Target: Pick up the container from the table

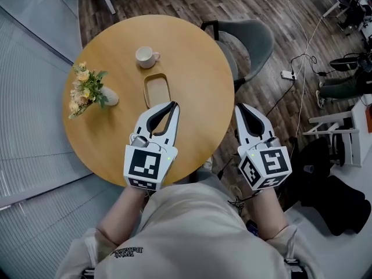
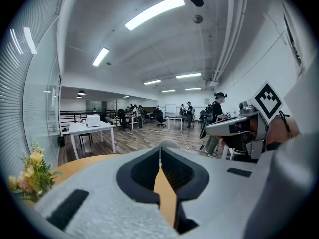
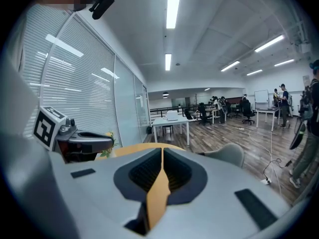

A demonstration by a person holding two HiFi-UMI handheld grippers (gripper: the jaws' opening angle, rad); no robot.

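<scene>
Container, a shallow oblong wooden dish, lies near the middle of the round table, between the white cup and the tips of your left gripper, which sit just beside its near end. Your left gripper's jaws are pressed together on nothing. Your right gripper, out past the table's edge above the floor, likewise has its jaws together and empty

The container is tan like the surface. Beyond it the cup is white; left of it the flowers are yellow.
</scene>
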